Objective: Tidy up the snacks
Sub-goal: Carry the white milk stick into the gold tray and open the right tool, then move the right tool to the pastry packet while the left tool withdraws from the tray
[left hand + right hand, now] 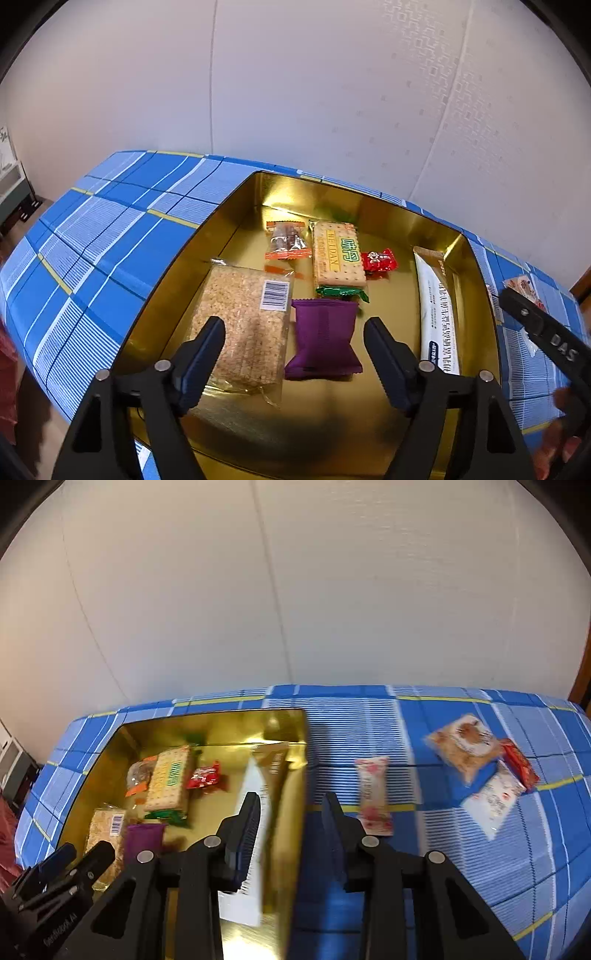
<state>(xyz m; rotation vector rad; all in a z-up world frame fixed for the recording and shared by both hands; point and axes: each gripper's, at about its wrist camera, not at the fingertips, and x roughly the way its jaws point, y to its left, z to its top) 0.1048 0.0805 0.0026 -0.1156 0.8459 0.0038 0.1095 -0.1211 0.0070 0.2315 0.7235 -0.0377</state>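
A gold tin tray sits on a blue plaid cloth. In it lie a grain bar, a purple packet, a cracker pack, an orange-edged snack, a red candy and a long white bar. My left gripper is open and empty above the purple packet. My right gripper is open and empty over the tray's right rim. A pink bar, a tan packet, a white packet and a red packet lie on the cloth to the right.
The plaid-covered table stands against a pale wall. The right gripper's body shows at the left wrist view's right edge, and the left gripper at the right wrist view's lower left. Furniture stands at the far left.
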